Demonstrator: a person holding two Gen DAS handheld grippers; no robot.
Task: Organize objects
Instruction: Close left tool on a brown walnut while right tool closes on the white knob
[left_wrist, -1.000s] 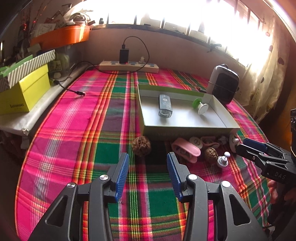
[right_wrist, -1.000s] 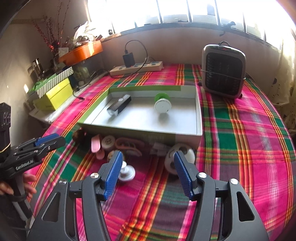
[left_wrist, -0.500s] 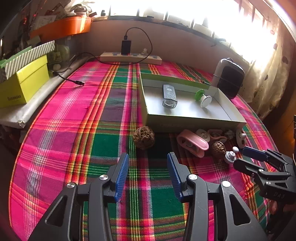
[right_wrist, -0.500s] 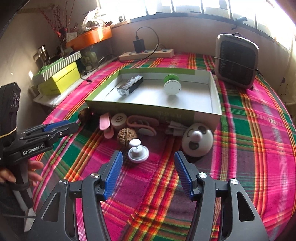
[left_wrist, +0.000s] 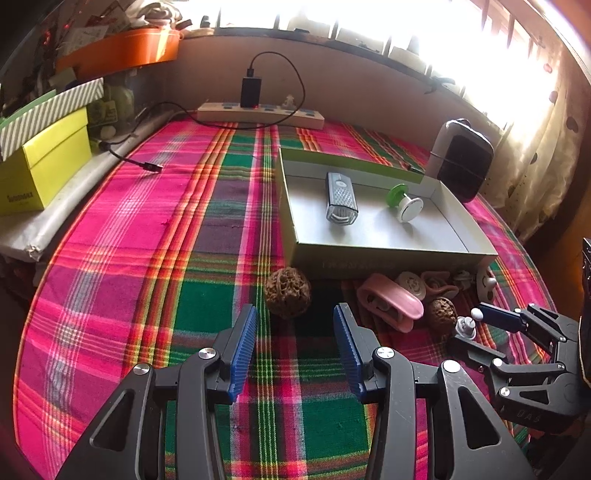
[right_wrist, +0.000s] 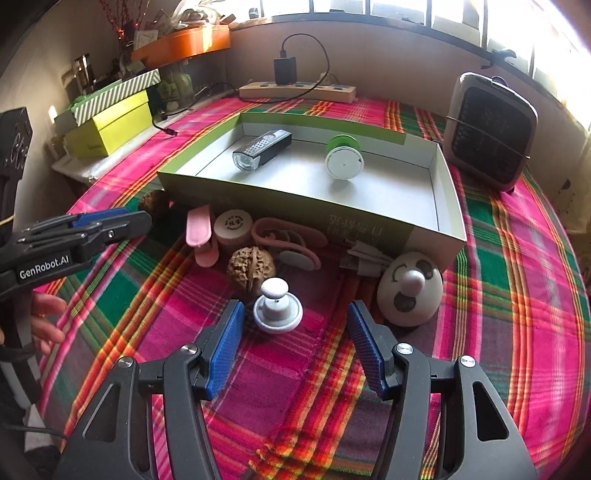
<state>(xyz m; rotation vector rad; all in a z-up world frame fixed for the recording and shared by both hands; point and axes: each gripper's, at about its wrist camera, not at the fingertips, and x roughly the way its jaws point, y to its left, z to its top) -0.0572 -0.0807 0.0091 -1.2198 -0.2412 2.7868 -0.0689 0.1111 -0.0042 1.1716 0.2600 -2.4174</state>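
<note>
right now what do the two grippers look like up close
Both are black plastic frames with silver screws and two fingers faced with ribbed blue pads. The left gripper bears white "GenRobot.AI" lettering on its side; the right gripper shows faint embossed lettering.

Home room: plaid-clothed table (left_wrist: 147, 258), curtained window (left_wrist: 535, 122), power strip (left_wrist: 258, 112).

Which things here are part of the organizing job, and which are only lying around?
Part of the job:
- box, holding bike light and green spool
- white knob
- walnut
- face-printed egg
- pink clip

Lying about:
- heater
- power strip
- yellow box
</note>
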